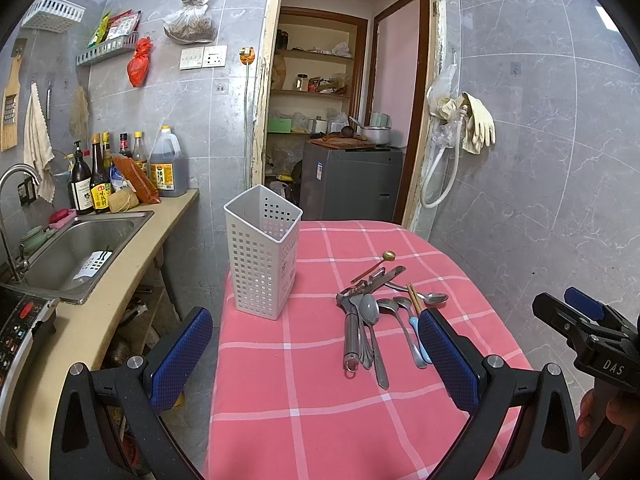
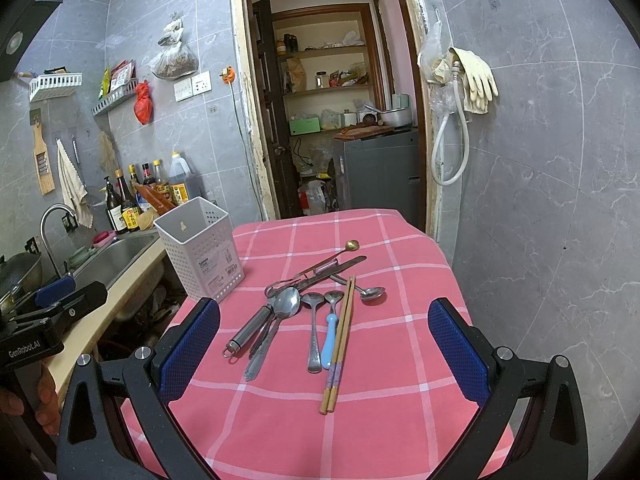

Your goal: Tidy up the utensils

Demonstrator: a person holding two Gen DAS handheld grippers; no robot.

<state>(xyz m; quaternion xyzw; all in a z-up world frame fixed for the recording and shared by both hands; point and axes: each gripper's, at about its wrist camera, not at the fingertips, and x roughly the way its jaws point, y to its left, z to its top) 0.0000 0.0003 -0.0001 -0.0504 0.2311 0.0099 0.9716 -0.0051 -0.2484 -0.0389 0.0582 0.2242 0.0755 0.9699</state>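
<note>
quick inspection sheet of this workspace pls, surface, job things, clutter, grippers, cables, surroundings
Surface: pink checked tablecloth covers the table.
Job's things: white perforated holder upright, looks empty; utensil pile loose beside it, with chopsticks, blue-handled spoon, gold spoon.
Clutter: nothing seen on the cloth besides these.
Grippers: left gripper open, holding nothing; right gripper open, holding nothing.
Cables: white hose hangs on the wall.
Surroundings: sink and bottles to the left; open doorway behind.
</note>
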